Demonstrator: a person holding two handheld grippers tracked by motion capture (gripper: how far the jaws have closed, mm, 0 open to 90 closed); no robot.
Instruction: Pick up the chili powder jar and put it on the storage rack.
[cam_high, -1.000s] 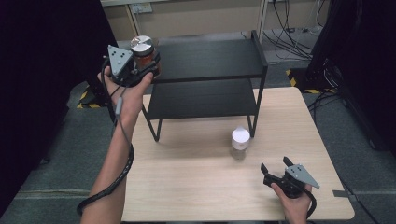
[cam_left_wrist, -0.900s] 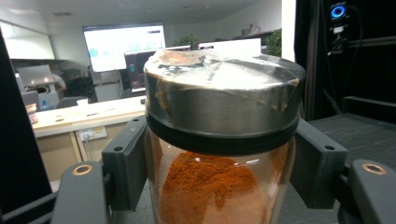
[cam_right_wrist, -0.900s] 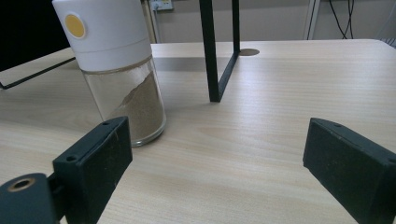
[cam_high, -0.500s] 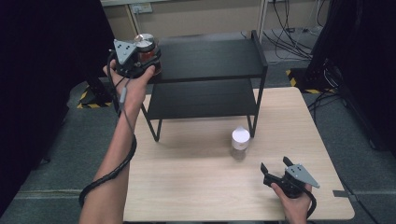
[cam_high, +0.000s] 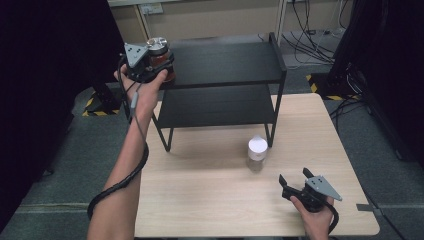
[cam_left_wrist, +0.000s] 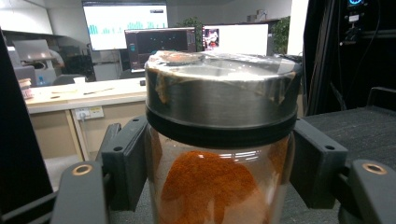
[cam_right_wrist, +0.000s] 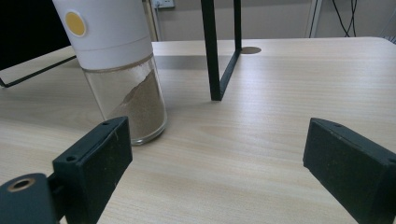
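At the lower right of the high view, the right gripper (cam_high: 294, 181) is resting in the hand on the table (cam_high: 200, 200) with its jaws standing wide apart and nothing between them, unmoved from a second ago. Just beyond it, near the middle of the frame, a white-capped shaker (cam_high: 257, 152) of brownish powder is standing on the wood beside the front leg of the black shelf (cam_high: 225, 65); in the right gripper view that shaker (cam_right_wrist: 114, 65) is sitting at upper left, ahead of the jaws and apart from them. Farther off, at the upper left of the high view, the left gripper (cam_high: 152, 62) is clamping a steel-lidded jar (cam_high: 159, 50) of orange-red spice and is carrying it a little rightward from where it was a second ago, so the jar is now sitting over the left end of the top shelf. In the left gripper view the pads are pressing both sides of the jar (cam_left_wrist: 219, 140). It looks about ready to be set down there; nothing is blocking that spot.
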